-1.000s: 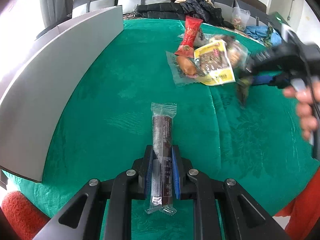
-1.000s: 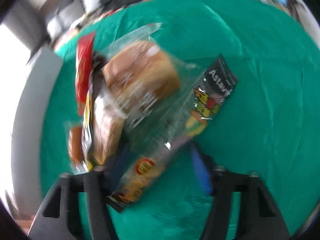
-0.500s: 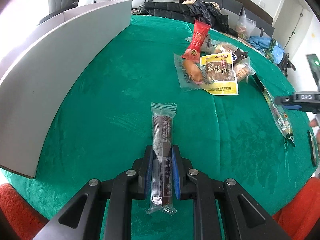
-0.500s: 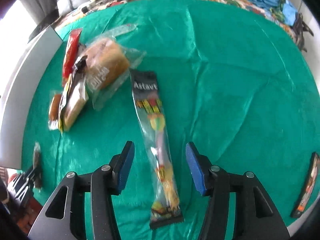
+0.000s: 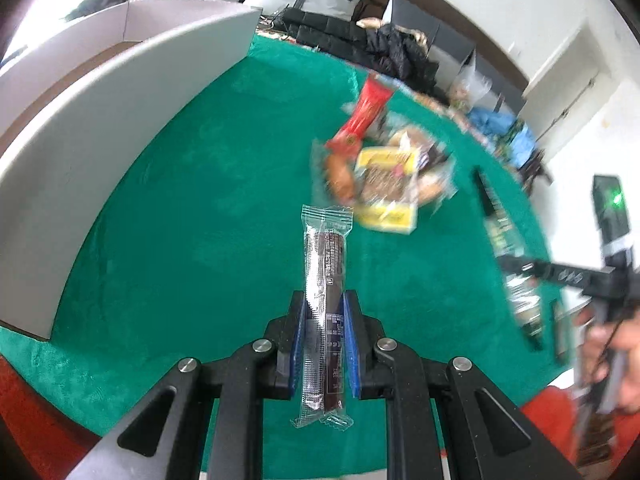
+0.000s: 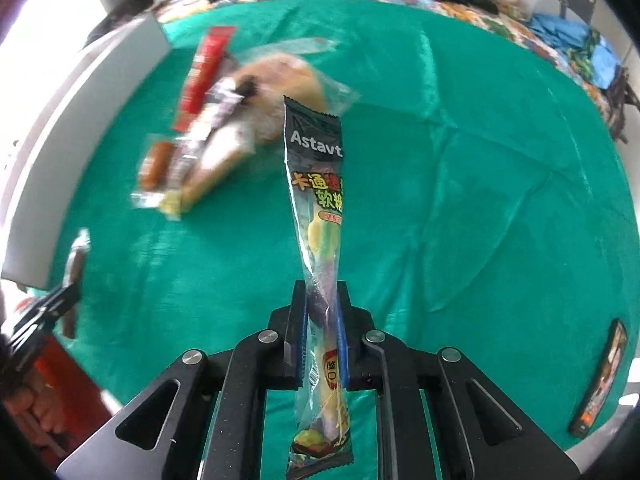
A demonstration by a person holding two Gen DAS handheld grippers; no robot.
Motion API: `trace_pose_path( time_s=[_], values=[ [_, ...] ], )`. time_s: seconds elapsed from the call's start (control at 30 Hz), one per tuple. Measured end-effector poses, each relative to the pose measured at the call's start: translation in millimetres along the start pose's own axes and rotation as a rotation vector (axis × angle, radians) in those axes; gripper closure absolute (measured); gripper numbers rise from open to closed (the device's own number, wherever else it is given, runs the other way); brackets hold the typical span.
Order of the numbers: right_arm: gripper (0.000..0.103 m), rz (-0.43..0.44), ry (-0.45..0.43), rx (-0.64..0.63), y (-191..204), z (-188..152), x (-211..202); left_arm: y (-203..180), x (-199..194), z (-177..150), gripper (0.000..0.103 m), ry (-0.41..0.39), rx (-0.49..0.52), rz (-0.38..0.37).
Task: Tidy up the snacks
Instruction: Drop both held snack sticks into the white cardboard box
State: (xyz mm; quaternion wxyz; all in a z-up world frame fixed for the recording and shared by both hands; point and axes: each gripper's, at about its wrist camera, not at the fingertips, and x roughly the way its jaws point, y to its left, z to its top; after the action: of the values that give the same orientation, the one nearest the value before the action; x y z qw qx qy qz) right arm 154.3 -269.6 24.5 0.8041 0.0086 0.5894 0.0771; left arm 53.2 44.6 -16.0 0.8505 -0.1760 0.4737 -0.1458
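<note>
My left gripper is shut on a dark brown snack bar in clear wrap and holds it above the green table. My right gripper is shut on a long black Astavt candy packet that points away from me, lifted off the cloth. The same packet and the right gripper show blurred at the right of the left wrist view. A pile of snacks lies mid-table: a red packet, a yellow packet and a bun; it also shows in the right wrist view.
A grey open box stands along the table's left side, also in the right wrist view. A dark flat packet lies at the table's right edge. Chairs with clothes and bags stand behind the table.
My right gripper has closed on the Astavt packet and lifted it off the cloth. My left gripper has risen and tilted with the brown bar still held.
</note>
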Motion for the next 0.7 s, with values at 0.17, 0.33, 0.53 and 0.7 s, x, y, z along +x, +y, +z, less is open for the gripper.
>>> trace_pose_path(
  time_s=[0.17,0.33,0.53,0.7],
  values=[
    [0.091,0.168,-0.094,-0.067,81.6,32.6,-41.5,24.8,-60.4,53.9,0.086,-0.116,-0.062,0.003],
    [0.091,0.379,-0.213,-0.186,208.6,92.8,-86.3,88.7,-125.2,116.8,0.086,-0.231,-0.094,0.195],
    [0.043,0.523,-0.271,-0.268,339.0,138.8,-90.3,162.8,-144.9,145.6,0.052,-0.232,-0.136,0.483],
    [0.033,0.507,-0.356,-0.258,340.3,128.4,-88.9,184.8,-156.3,120.9,0.005,-0.286,-0.132,0.571]
  ],
)
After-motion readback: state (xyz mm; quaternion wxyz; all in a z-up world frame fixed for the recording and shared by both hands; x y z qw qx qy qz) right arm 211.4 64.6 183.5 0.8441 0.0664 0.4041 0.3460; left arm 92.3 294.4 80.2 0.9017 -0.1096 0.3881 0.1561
